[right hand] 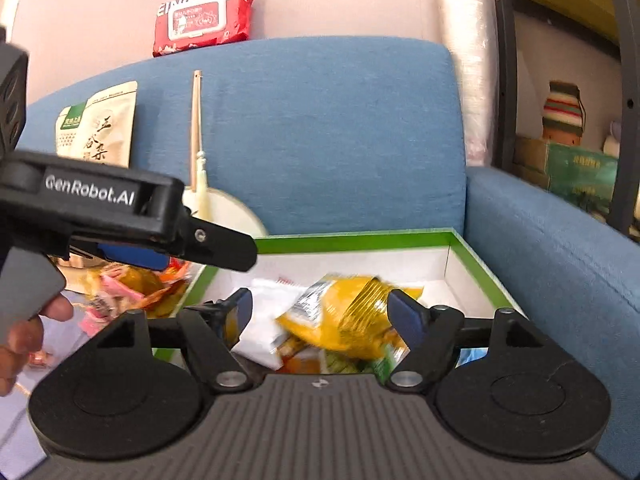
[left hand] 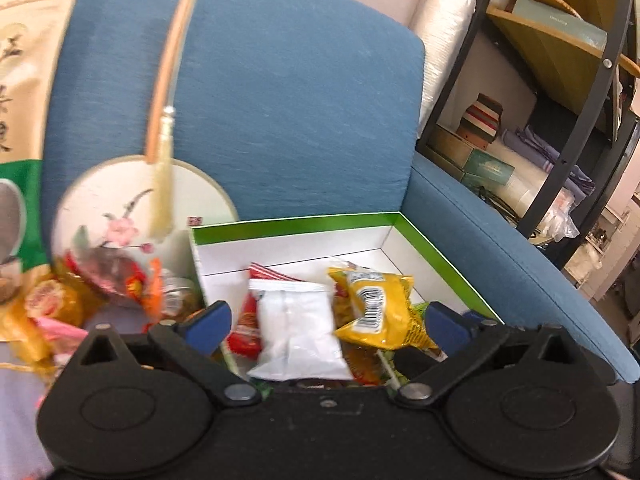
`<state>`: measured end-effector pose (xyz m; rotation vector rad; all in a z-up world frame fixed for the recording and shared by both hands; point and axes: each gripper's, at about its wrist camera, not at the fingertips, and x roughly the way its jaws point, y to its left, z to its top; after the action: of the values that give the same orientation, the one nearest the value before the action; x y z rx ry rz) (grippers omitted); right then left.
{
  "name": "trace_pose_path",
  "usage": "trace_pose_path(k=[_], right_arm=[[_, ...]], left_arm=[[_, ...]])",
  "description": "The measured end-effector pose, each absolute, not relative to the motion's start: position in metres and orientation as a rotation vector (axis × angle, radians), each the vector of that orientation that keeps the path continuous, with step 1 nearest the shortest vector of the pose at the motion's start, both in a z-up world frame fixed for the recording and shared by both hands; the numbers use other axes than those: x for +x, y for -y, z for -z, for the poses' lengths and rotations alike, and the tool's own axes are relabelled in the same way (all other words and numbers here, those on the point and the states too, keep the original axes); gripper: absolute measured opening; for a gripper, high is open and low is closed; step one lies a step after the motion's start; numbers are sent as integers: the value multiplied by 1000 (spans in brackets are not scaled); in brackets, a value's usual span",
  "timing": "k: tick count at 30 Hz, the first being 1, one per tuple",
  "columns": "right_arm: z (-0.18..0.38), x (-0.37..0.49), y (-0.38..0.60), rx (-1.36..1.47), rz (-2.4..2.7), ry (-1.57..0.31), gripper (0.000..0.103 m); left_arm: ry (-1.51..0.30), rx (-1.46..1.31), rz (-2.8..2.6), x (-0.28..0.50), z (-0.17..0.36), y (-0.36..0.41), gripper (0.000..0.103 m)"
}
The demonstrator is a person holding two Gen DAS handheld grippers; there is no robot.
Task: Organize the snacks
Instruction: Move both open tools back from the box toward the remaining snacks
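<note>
Two handheld grippers hang over a green-rimmed white box (left hand: 420, 236) on a blue sofa (left hand: 280, 100), both released, jaws spread wide and pressing on nothing. Between the fingers of the left gripper (left hand: 326, 320) lie a white packet (left hand: 296, 328) and a yellow packet (left hand: 380, 308), resting in the box among other wrappers. The right gripper (right hand: 320, 316) frames the same yellow packet. More loose snacks (left hand: 52, 308) sit heaped on the seat just left of the box, beside a round painted fan (left hand: 132, 220) leaning on the backrest. A red wipes pack (right hand: 204, 20) rests atop the sofa back.
</note>
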<state>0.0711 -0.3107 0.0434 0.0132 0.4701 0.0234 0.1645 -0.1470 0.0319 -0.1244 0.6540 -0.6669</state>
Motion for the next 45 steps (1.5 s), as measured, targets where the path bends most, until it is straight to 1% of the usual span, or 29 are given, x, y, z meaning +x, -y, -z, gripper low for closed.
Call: trace_pose_path(k=[7,11,17,20,23,26,32,35,39,41,42,45], right_arm=[[-60,47,285,-41,-37,-492,103],[-66,40,276,-19,-87,-479,103],[-48,5,284,-21,-143,-458,103],[-40,-1,299,29,-136,-480,103],[-43,5,306,115,-115,-513,103],[-57,12,297,190,-153,-489,103],[-78,35,248,186,-212,-440,103],[-73,53,223,187,-264,-459,103],[-49,76,191,148,-344,-509,103],[-34,86,181,109,-364,-565,96],[-27,88,179,94,-371,-584,87],[-6,89,182,58,-375,-597,85]], left_arm=[[-636,-153,643,150,-40,105,103],[-621,-177,615,146,-48,81,103],[-590,-230,593,142,-55,53,103],[-593,-226,585,142,-52,51,103],[-606,-233,575,139,-49,50,103],[-617,-230,569,132,-48,43,103],[-613,-238,513,121,-47,7,103],[-618,-252,467,120,-44,-15,103],[-626,-268,428,121,-39,-38,103],[-638,-269,421,120,-35,-46,103],[-642,-267,420,119,-33,-48,103],[-665,-247,413,120,-20,-47,103]])
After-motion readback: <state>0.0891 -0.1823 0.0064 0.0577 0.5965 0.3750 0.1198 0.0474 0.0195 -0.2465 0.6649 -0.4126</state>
